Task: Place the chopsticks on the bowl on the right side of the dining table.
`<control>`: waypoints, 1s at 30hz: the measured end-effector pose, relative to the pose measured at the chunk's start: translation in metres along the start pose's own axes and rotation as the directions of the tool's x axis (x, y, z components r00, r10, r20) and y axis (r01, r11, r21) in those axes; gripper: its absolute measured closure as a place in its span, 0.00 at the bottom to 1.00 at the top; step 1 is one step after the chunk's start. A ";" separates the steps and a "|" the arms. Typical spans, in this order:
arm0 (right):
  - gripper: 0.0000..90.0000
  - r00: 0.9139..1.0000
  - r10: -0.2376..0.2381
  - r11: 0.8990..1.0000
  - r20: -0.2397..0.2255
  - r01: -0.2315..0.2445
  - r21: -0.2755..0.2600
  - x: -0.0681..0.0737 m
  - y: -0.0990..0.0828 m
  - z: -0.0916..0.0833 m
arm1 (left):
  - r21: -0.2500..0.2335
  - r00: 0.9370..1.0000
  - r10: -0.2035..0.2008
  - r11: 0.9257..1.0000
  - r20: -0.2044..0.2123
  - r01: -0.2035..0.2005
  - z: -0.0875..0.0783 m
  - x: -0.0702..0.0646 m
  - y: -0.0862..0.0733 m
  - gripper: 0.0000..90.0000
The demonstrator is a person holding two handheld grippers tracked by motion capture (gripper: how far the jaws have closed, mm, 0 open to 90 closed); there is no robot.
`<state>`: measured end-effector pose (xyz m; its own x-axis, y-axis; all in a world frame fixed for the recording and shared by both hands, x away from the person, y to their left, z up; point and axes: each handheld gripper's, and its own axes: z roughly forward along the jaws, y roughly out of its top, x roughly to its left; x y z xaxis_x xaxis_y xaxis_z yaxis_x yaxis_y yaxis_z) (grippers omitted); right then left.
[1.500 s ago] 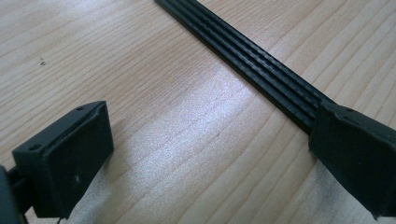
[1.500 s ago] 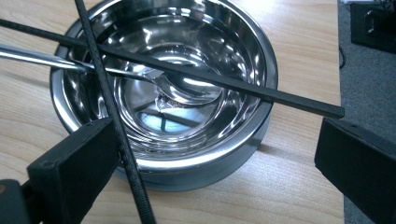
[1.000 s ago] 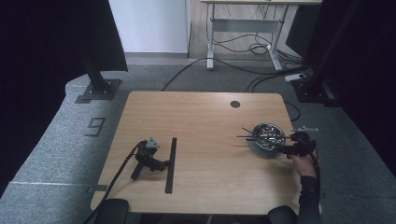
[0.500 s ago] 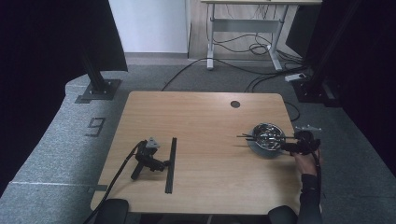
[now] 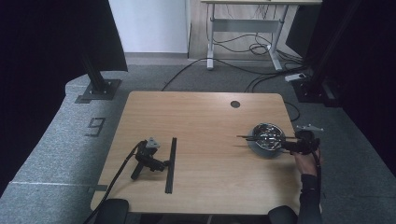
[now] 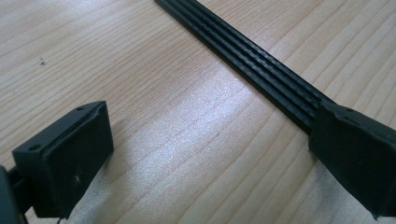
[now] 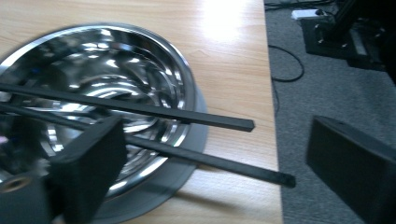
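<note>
Standing on grey carpet (image 5: 56, 154): wooden table (image 5: 205, 116), cable-strewn floor.

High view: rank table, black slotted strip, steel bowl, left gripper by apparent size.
1. table, by far the largest.
2. black slotted strip, longest of the rest, though very thin.
3. steel bowl and left gripper: look alike in extent, so unranked.
</note>
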<state>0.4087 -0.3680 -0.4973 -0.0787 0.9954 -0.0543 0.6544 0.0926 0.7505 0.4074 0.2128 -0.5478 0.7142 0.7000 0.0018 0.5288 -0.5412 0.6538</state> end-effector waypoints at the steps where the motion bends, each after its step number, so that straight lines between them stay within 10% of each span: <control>1: 0.12 1.000 0.001 1.000 -0.008 -0.001 -0.004 0.002 0.000 -0.002 | 0.000 1.000 0.000 1.000 0.000 0.000 0.000 0.000 0.000 0.00; 6: 0.34 0.995 -0.028 0.999 -0.100 0.026 -0.022 0.019 0.003 -0.008 | 0.000 1.000 0.001 1.000 0.000 -0.001 0.000 0.000 0.000 0.00; 10: 0.65 0.975 -0.091 0.996 -0.204 0.090 -0.015 0.041 0.006 -0.009 | 0.001 1.000 0.002 1.000 0.000 -0.002 0.000 0.000 0.000 0.00; 30: 0.66 0.968 -0.141 0.989 -0.209 0.145 0.004 0.062 0.003 0.011 | 0.001 1.000 0.001 1.000 0.000 -0.001 0.000 0.000 0.000 0.00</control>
<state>0.4136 -0.3058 -0.5055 -0.3257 0.9452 -0.0210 0.6393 0.2366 0.7316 0.4076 0.2130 -0.5478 0.7147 0.6994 0.0023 0.5284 -0.5421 0.6534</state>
